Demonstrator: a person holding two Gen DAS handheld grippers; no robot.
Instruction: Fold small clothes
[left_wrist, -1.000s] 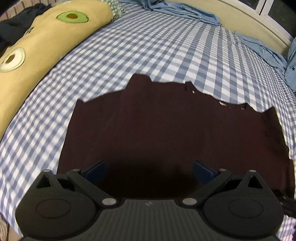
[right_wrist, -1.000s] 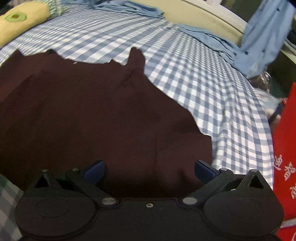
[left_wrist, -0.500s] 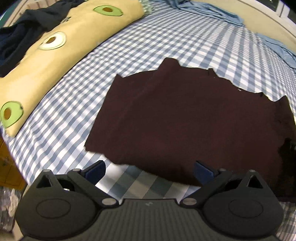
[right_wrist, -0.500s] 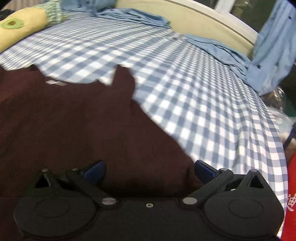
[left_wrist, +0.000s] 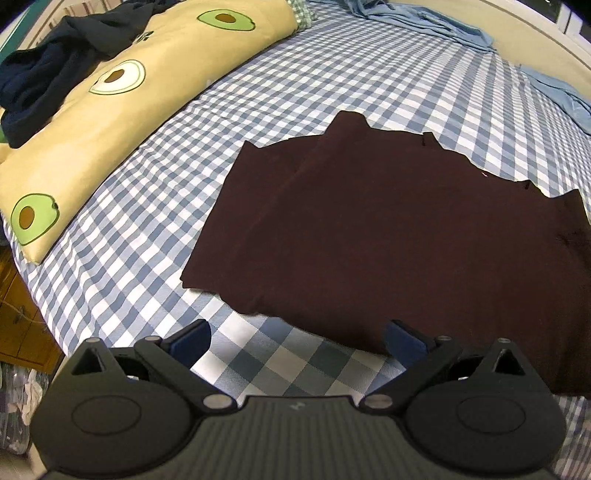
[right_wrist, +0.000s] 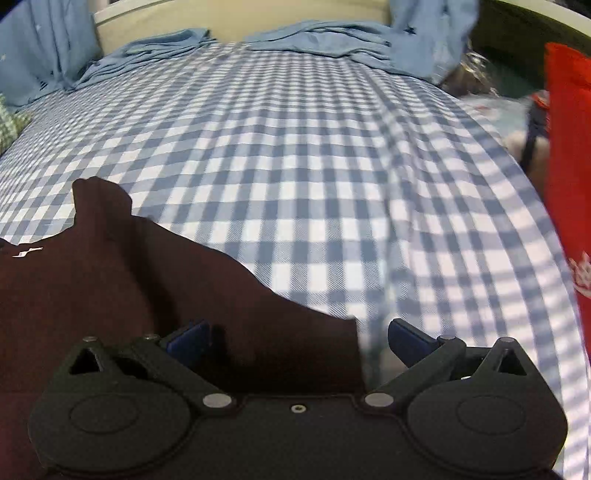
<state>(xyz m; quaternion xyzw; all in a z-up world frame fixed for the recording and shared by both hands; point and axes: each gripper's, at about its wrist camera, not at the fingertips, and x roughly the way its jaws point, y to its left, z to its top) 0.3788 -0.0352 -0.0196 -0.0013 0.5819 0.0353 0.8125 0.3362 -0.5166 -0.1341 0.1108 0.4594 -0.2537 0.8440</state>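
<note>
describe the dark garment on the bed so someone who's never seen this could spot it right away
Start from the blue-and-white checked bedsheet that covers the bed. The long yellow avocado-print pillow lies along one side; beside it, flat on the sheet, is the dark maroon cloth garment. It is the only plain, very dark piece spread flat; the crumpled navy clothing sits on the pillow.

Bed: a blue-and-white checked sheet (left_wrist: 295, 92) covers the mattress and fills most of both views.
Bolster: a long yellow pillow with avocado prints (left_wrist: 110, 96) lies along the bed edge, at 10 o'clock in the left wrist view.
Dark clothes: a navy heap (left_wrist: 55, 62) sits on the pillow at 11 o'clock.
Far edge: rumpled light-blue fabric (right_wrist: 325, 37) lies against a cream bed frame (right_wrist: 236, 18) at 12 o'clock in the right wrist view.
Right side: a red cloth with white marks (right_wrist: 569, 166) hangs at 3 o'clock.
Furniture: a wooden cabinet (left_wrist: 22, 325) stands beside the bed at 8 o'clock.
Light: bright overhead light, soft shadows.
</note>
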